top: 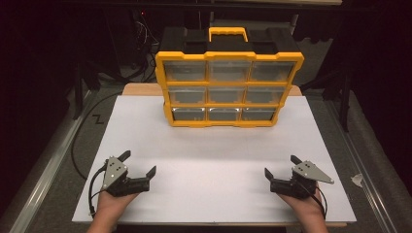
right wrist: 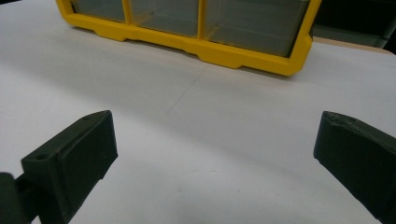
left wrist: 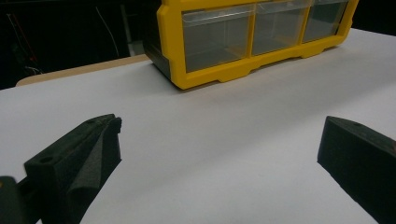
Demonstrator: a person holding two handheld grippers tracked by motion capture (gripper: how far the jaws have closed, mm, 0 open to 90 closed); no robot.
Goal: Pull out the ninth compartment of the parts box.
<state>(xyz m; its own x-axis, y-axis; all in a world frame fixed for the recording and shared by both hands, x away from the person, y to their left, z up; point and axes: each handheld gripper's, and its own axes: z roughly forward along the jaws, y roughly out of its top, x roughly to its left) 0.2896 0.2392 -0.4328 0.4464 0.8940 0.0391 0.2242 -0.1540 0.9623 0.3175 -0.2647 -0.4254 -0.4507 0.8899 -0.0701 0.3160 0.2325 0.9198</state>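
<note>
A yellow and black organizer (top: 228, 87) with a yellow handle and nine clear drawers stands upright at the back middle of the white tabletop (top: 214, 155). My left gripper (top: 140, 162) rests near the front left, held in a hand, its jaws spread wide with nothing between them. At the front right, my right gripper (top: 281, 165) is likewise open and empty. In the left gripper view the left gripper (left wrist: 220, 135) faces the organizer's (left wrist: 252, 42) bottom row of drawers across bare white surface. The right gripper view has the right gripper (right wrist: 215, 126) aimed at the organizer (right wrist: 196, 28) too.
A wooden table edge (top: 141, 89) sticks out behind the white sheet. Black cables (top: 77, 145) trail over the grey floor at the left, beside a metal rail (top: 43, 174). A small pale scrap (top: 357, 179) lies on the floor at the right. Dark surroundings ring the table.
</note>
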